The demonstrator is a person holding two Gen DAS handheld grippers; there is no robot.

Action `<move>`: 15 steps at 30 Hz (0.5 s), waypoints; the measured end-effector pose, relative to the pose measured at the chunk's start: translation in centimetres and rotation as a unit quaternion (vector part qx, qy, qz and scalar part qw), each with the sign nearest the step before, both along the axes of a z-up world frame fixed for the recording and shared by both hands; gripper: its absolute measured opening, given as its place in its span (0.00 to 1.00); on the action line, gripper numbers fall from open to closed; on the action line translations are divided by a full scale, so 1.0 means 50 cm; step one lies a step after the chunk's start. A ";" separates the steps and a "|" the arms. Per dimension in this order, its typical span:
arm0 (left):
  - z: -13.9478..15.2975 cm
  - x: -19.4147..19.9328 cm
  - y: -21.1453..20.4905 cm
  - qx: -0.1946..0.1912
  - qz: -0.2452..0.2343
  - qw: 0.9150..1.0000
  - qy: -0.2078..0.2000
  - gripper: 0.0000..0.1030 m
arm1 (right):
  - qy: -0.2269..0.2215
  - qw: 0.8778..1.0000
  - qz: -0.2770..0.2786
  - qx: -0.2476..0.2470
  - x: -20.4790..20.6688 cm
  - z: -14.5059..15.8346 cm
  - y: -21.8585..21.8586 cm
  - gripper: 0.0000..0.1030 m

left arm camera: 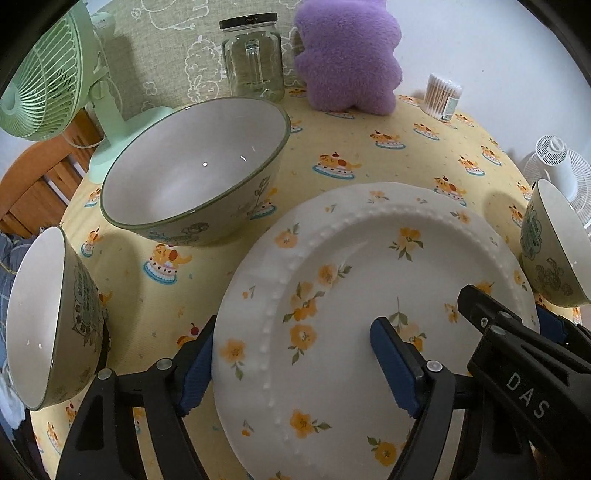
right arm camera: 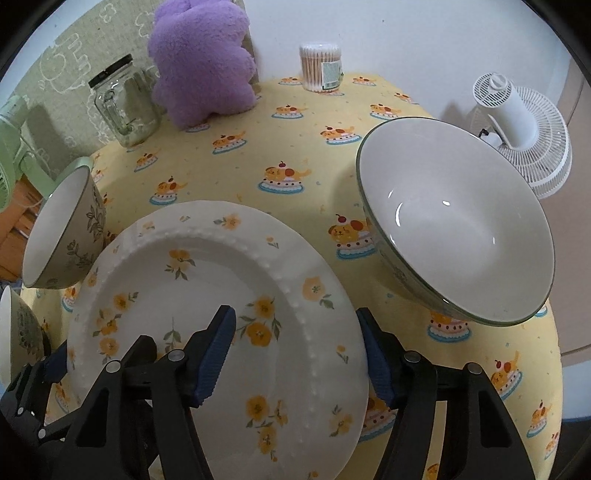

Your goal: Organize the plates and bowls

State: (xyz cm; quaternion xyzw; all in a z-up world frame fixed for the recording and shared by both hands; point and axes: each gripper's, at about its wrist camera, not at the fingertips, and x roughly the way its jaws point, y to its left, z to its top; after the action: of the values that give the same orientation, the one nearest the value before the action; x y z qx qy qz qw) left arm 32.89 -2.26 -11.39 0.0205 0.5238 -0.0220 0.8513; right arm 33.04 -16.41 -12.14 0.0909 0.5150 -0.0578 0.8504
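Both grippers, left (left arm camera: 301, 363) and right (right arm camera: 299, 356), straddle opposite rims of the plate (left arm camera: 354, 295) on the bench, jaws part-open, pads not clamping: close evenly, lift level.

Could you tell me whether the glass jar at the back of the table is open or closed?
Closed: the glass jar stands upright with its black lid seated on top. It looks empty, since the wall pattern shows through the glass.

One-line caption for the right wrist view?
Right gripper straddles the floral plate's right rim on the yellow tablecloth, fingers not visibly clamped.
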 end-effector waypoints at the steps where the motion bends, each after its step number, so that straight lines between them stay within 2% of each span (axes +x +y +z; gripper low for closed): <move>1: 0.002 0.001 0.002 -0.002 0.002 1.000 0.002 0.78 | -0.001 1.000 0.000 0.000 0.000 0.001 0.000 0.67; 15: 0.037 -0.029 0.020 0.004 0.005 1.000 0.006 0.77 | 0.003 1.000 0.018 0.004 -0.028 0.034 0.021 0.67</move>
State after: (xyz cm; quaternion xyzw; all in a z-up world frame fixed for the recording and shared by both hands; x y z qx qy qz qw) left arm 31.44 -1.28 -9.56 0.0207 0.5293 -0.0159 0.8481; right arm 31.67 -15.38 -10.43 0.0849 0.5191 -0.0412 0.8495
